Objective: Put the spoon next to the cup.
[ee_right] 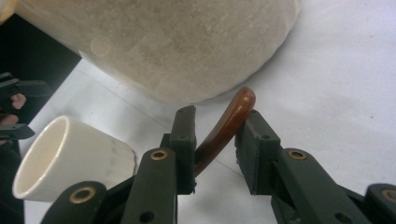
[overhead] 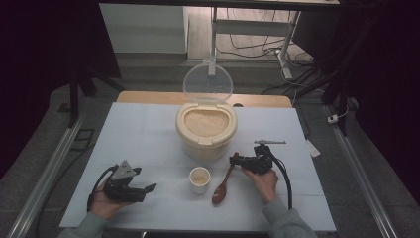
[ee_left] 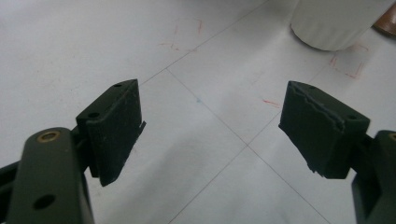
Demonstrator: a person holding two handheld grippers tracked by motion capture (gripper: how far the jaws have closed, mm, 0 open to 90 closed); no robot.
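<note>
A brown wooden spoon [overhead: 221, 191] lies on the white table, bowl toward me, handle pointing at the rice bin. My right gripper [overhead: 236, 159] sits at the handle's tip. In the right gripper view the handle [ee_right: 232, 117] runs slantwise between the jaws of my right gripper [ee_right: 217, 115] with a gap beside it, so the pads do not clamp it. A small white cup [overhead: 199, 179] holding a little rice stands left of the spoon. My left gripper [overhead: 147, 189] rests low at the left, jaws wide apart over bare table [ee_left: 210, 126], holding nothing.
A cream rice bin [overhead: 206, 130] full of rice stands behind the cup, its clear lid [overhead: 207, 82] raised upright. The cup [ee_right: 65, 154] and bin wall [ee_right: 177, 46] are close to the right gripper. The cup's base [ee_left: 334, 23] lies ahead of the left gripper. The table's edges [overhead: 198, 229] are near.
</note>
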